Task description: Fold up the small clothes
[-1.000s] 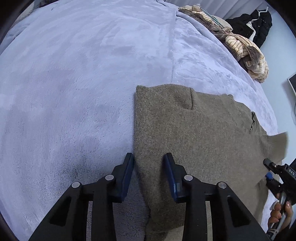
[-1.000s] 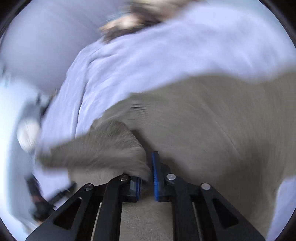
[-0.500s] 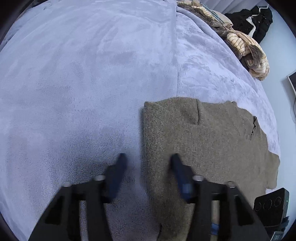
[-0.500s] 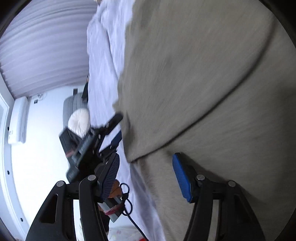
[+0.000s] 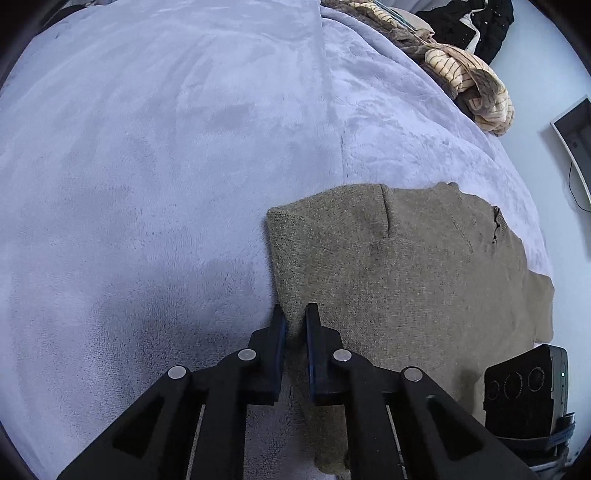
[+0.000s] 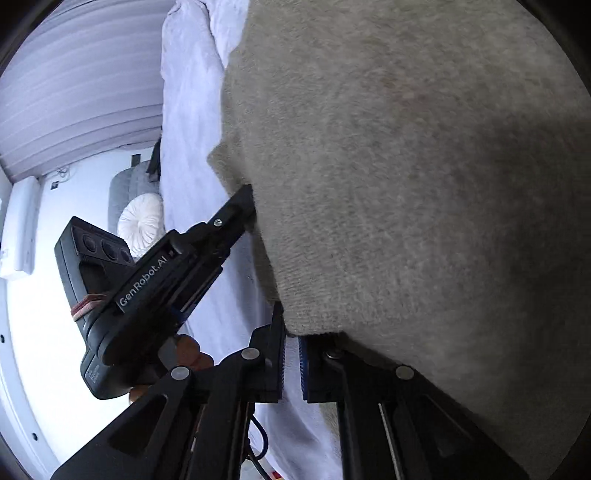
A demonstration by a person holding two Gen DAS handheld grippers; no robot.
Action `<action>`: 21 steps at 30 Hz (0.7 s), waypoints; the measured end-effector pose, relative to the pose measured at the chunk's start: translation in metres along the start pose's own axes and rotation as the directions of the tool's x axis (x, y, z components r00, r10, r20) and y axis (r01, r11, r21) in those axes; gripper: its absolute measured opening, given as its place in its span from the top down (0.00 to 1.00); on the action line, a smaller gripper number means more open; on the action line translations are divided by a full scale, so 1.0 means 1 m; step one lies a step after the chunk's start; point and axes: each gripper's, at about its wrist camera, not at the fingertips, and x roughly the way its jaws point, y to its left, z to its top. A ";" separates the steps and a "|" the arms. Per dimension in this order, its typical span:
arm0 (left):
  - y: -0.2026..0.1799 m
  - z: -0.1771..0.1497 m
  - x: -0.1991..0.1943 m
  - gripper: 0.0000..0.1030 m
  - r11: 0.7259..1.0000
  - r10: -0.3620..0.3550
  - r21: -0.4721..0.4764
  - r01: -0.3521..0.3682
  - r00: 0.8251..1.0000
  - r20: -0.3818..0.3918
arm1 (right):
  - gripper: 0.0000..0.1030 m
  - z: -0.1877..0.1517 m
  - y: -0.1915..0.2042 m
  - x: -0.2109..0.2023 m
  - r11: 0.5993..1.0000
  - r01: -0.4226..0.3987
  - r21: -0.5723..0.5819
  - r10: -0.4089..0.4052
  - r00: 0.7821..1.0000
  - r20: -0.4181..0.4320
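An olive-brown knit sweater (image 5: pixel 399 273) lies partly folded on a lilac fleece bed cover (image 5: pixel 147 166). My left gripper (image 5: pixel 294 317) is shut on the sweater's left folded edge near its front. In the right wrist view the sweater (image 6: pixel 424 166) fills most of the frame. My right gripper (image 6: pixel 291 332) is shut on the sweater's lower corner. The left gripper (image 6: pixel 243 206) shows in that view pinching the same edge farther along.
A heap of striped and brown clothes (image 5: pixel 461 70) lies at the far right of the bed, with black garments (image 5: pixel 476 22) behind it. The right gripper's camera body (image 5: pixel 524 387) sits at the bed's right edge. A grey chair with a white cushion (image 6: pixel 140 221) stands beyond the bed.
Both grippers were open half a second ago and have now closed on the sweater's edge. The right gripper let go of the sleeve it held a second ago.
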 end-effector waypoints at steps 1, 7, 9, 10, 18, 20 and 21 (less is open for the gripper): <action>-0.001 0.000 -0.004 0.90 1.000 0.012 0.003 -0.012 1.000 0.009 | 0.76 0.002 0.001 -0.007 1.000 -0.002 -0.005 0.002 1.000 -0.014; -0.008 -0.005 -0.040 0.90 0.997 0.069 0.022 -0.071 0.995 0.075 | 0.50 -0.001 0.000 -0.110 0.973 0.175 -0.153 -0.159 0.981 0.113; -0.016 -0.007 -0.048 0.90 0.998 0.061 0.029 -0.064 0.994 0.091 | 0.50 0.006 -0.016 -0.154 0.961 0.255 -0.108 -0.227 0.948 0.221; -0.020 -0.008 -0.048 0.90 0.998 0.056 0.032 -0.059 0.994 0.092 | 0.50 0.013 -0.026 -0.178 0.956 0.286 -0.070 -0.257 0.926 0.277; -0.054 -0.027 -0.012 0.90 0.994 0.104 0.037 -0.105 0.993 0.048 | 0.69 0.065 -0.064 -0.255 0.957 0.268 0.108 -0.288 0.850 0.442; -0.055 -0.033 -0.006 0.90 0.990 0.132 0.036 -0.134 0.990 0.052 | 0.92 0.068 -0.043 -0.247 0.920 0.390 0.051 -0.368 0.810 0.457; -0.054 -0.034 -0.004 0.90 0.990 0.135 0.030 -0.137 0.989 0.054 | 0.92 0.069 -0.036 -0.248 0.901 0.433 0.014 -0.388 0.794 0.468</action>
